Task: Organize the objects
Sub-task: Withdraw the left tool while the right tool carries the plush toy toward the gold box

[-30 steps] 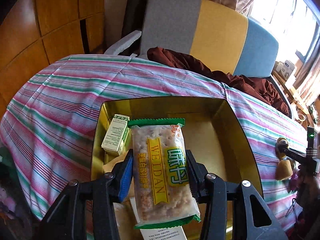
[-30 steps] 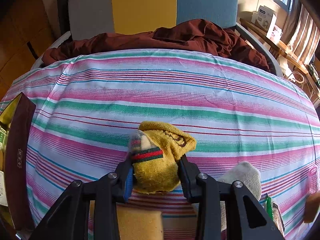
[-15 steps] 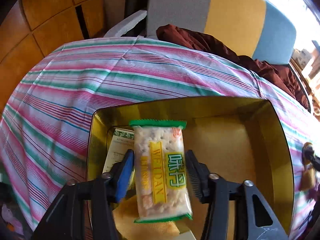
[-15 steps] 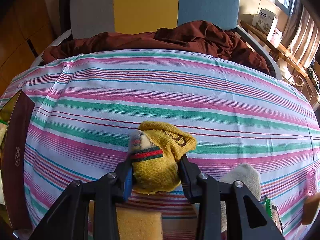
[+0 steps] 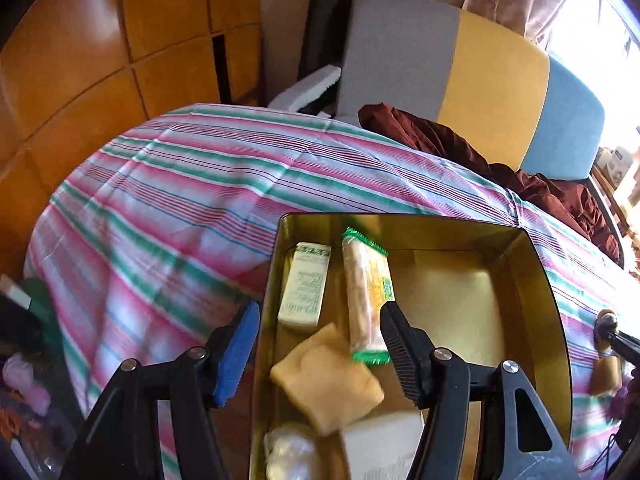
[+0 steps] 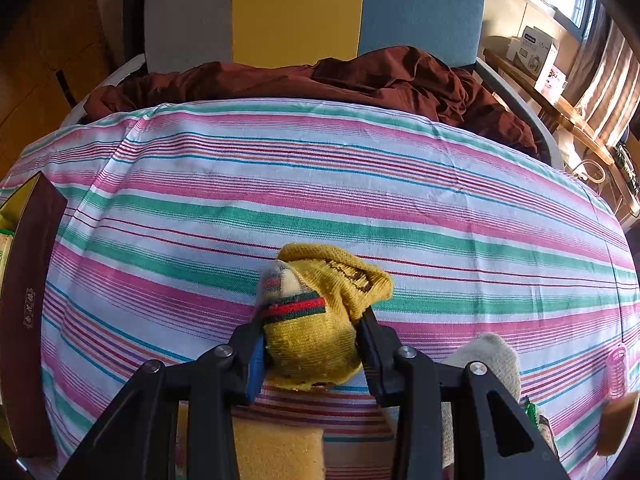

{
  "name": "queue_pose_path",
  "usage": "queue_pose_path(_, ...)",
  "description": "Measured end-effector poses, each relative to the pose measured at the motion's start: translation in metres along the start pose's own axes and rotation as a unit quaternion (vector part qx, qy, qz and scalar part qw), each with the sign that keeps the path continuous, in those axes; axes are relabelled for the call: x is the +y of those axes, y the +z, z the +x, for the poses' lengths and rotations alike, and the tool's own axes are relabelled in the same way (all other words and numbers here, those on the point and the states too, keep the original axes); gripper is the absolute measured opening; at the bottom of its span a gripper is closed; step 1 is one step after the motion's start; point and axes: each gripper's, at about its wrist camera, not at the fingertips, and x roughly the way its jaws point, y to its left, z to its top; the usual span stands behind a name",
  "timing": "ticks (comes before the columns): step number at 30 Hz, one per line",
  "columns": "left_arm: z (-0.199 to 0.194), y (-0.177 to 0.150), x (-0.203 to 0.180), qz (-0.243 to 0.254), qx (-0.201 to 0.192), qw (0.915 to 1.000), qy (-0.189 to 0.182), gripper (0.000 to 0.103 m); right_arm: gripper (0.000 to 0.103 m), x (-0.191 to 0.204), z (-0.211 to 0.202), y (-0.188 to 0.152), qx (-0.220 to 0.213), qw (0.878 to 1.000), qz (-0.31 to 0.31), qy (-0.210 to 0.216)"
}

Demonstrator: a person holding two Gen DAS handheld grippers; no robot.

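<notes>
A gold tin box (image 5: 548, 300) sits on the striped tablecloth. In it lie a cracker packet (image 5: 366, 296) with green ends, a small pale carton (image 5: 306, 290), a yellow sponge (image 5: 326, 380) and white paper. My left gripper (image 5: 318, 332) is open above the box's left side; the packet lies loose by the right finger. My right gripper (image 6: 310, 346) is shut on a yellow knitted sock (image 6: 320, 316) with red and green stripes, just above the cloth. The box's dark outer wall (image 6: 28, 304) shows at the left edge of the right wrist view.
A grey, yellow and blue chair (image 6: 300, 12) with a brown cloth (image 6: 340, 80) stands behind the table. Near my right gripper lie a yellow sponge (image 6: 276, 452), a grey sock (image 6: 488, 360) and a pink hair roller (image 6: 616, 368). Wooden panels (image 5: 100, 60) at the left.
My left gripper has opened and let the cracker packet go into the box, then shifted left. My right gripper holds the sock nearly still.
</notes>
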Motion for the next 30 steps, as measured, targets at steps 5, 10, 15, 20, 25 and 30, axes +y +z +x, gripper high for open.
queue_pose_path(5, -0.032, -0.028, 0.003, 0.006, -0.028, 0.9992, 0.027, 0.064, 0.039, 0.002, -0.001, -0.001, -0.002, 1.0, 0.0, -0.004)
queue_pose_path(10, -0.055, -0.046, 0.001, 0.014, -0.05, 0.9981, 0.034, 0.067, 0.039, 0.005, -0.002, -0.002, -0.007, 1.0, -0.004, -0.013)
queue_pose_path(15, -0.067, -0.058, 0.0, 0.017, -0.055, 0.998, 0.028, 0.068, 0.038, 0.006, -0.001, -0.002, -0.01, 1.0, -0.007, -0.017)
queue_pose_path(20, -0.076, -0.066, 0.001, 0.019, -0.063, 0.9974, 0.03, 0.069, 0.038, 0.005, -0.001, -0.003, -0.013, 1.0, -0.009, -0.015)
queue_pose_path(25, -0.084, -0.067, 0.003, 0.022, -0.075, 0.9964, 0.031, 0.071, 0.036, 0.007, -0.005, 0.001, -0.009, 1.0, -0.005, -0.017)
queue_pose_path(30, -0.084, -0.066, 0.006, 0.02, -0.075, 0.9967, 0.023, 0.071, 0.036, 0.02, -0.023, 0.006, -0.022, 1.0, -0.004, -0.008)
